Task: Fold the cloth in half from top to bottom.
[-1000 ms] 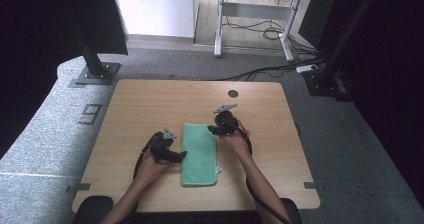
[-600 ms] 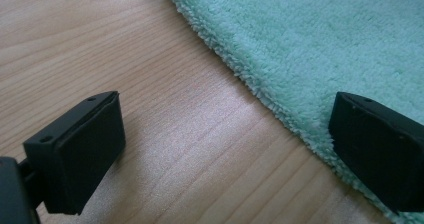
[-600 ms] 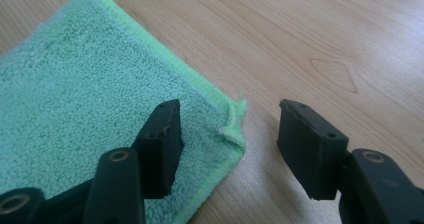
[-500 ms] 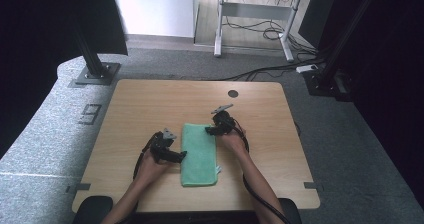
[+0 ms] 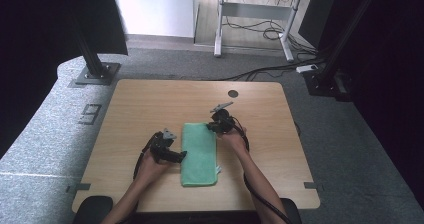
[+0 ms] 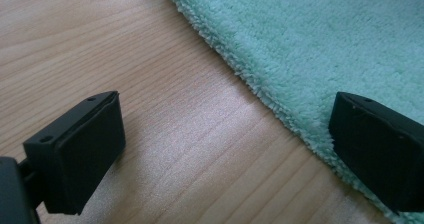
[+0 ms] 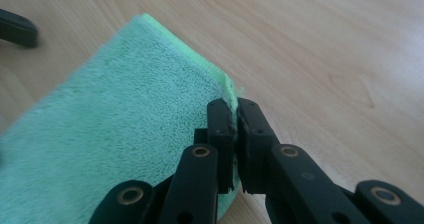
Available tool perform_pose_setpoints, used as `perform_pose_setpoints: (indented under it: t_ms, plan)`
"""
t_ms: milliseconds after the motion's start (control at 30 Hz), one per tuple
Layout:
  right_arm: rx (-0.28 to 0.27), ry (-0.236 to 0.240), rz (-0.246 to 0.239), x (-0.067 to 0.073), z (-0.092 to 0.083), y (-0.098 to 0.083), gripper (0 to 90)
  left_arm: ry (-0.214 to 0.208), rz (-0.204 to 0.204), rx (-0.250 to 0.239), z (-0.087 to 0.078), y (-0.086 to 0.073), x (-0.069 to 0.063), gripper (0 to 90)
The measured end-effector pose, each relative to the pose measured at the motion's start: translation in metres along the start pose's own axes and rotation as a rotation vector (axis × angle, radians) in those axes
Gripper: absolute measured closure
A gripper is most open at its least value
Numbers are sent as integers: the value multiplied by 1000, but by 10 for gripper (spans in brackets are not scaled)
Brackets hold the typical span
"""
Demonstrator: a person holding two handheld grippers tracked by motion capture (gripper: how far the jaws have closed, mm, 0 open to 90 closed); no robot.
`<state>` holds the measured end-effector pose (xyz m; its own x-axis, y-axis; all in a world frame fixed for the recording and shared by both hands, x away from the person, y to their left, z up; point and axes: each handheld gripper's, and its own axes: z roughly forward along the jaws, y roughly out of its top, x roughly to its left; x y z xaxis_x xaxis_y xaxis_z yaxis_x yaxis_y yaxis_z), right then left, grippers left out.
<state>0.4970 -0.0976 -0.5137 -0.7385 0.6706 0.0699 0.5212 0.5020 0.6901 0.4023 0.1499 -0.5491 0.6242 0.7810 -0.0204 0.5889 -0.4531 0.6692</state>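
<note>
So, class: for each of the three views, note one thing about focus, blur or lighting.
High view: evenly lit table, dark surroundings. Left gripper view: towel pile sharp, soft sheen on the wood. Right gripper view: the towel's near end blurs and the far tabletop looks washed out.

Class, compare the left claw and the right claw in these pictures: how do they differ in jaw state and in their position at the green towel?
The left claw stands open, jaws wide apart; the right claw has just closed and is shut on the green towel.

The left claw sits at the towel's left long edge, over wood and pile; the right claw pinches a far corner.

Both have black jaws and stay low over the wooden table.
</note>
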Motion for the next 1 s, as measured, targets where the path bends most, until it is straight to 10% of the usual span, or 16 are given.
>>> perform_pose_setpoints:
  t_ms: [1000]
  plan:
    - [-166,109,-193,73,-96,-33,841,7,-3,3,0,0,0,19]
